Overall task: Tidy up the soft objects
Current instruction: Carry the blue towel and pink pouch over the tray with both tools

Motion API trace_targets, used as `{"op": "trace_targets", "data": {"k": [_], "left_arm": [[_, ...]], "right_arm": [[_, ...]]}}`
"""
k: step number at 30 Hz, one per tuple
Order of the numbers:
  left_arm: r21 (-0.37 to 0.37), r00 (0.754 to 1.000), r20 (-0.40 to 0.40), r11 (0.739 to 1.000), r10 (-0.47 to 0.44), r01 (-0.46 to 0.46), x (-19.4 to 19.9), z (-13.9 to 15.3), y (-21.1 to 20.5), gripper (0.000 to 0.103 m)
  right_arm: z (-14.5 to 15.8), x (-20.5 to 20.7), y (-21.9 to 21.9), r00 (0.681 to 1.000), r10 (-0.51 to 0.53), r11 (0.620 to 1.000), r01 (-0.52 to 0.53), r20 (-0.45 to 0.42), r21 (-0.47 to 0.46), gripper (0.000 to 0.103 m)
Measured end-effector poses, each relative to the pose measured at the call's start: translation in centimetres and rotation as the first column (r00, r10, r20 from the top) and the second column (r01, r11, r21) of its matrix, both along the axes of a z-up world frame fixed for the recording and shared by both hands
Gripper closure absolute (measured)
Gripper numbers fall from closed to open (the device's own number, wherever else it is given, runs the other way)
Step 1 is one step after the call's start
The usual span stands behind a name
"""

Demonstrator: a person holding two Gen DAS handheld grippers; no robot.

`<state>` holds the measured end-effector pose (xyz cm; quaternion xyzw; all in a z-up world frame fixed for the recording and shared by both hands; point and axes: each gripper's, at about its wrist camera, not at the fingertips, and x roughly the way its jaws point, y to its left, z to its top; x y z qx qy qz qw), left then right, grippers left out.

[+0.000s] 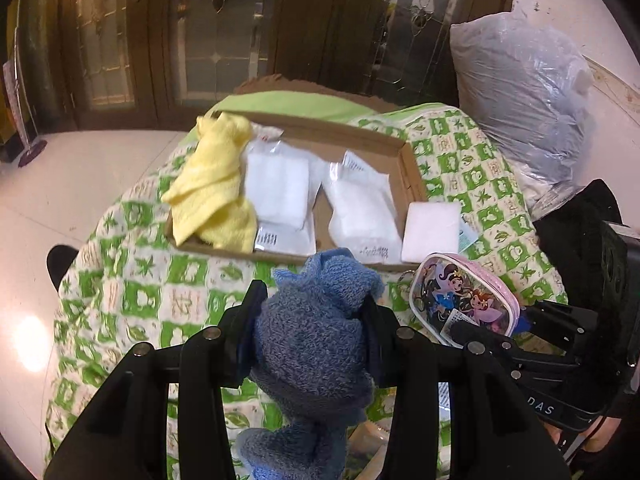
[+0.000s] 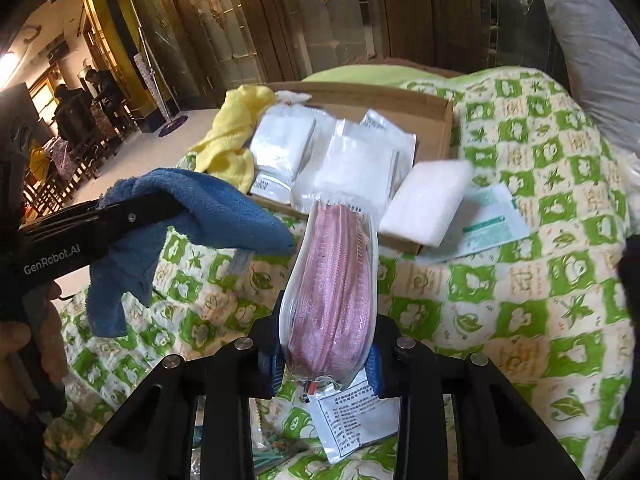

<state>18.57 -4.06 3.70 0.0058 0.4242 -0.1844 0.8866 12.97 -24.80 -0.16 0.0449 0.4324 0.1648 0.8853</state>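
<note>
box half filled, two soft items in the air

the cardboard box (image 1: 414, 172) on the green-checked bedspread (image 1: 132, 280) already holds a yellow cloth (image 1: 214, 188) at its left end and two white sealed packets (image 1: 280, 184) beside it. a white foam block (image 1: 431, 226) rests on the box's near right corner, seemingly not yet settled inside.

still out of the box, by my reading: the blue towel (image 1: 316, 340) and the pink cartoon pouch (image 1: 466, 300), both held just in front of the box's near wall. the left gripper (image 1: 310, 320) has its fingers closed on the bunched towel. the right gripper (image 2: 326, 354) has its fingers clamped on the pouch.
</note>
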Motion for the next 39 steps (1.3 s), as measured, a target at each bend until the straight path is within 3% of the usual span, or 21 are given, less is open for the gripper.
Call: {"op": "trace_targets", "data": {"k": [13, 23, 39], "left_arm": [[0.018, 0.999, 0.041, 1.000, 0.000, -0.001, 2.6, 1.9, -0.7, 0.062], [0.002, 0.998, 0.058, 0.999, 0.038, -0.038, 7.8, 2.4, -1.6, 0.062], [0.009, 0.994, 0.075, 0.997, 0.075, -0.076, 17.2, -0.6, -5.9, 0.062]], "right_arm": [[3.3, 1.3, -0.6, 0.997, -0.017, 0.999, 0.019, 0.072, -0.029, 0.072], [3.8, 6.9, -1.8, 0.993, -0.077, 0.997, 0.077, 0.089, -0.001, 0.072], [-0.4, 17.9, -0.7, 0.984, -0.116, 0.992, 0.123, 0.131, -0.041, 0.072]]}}
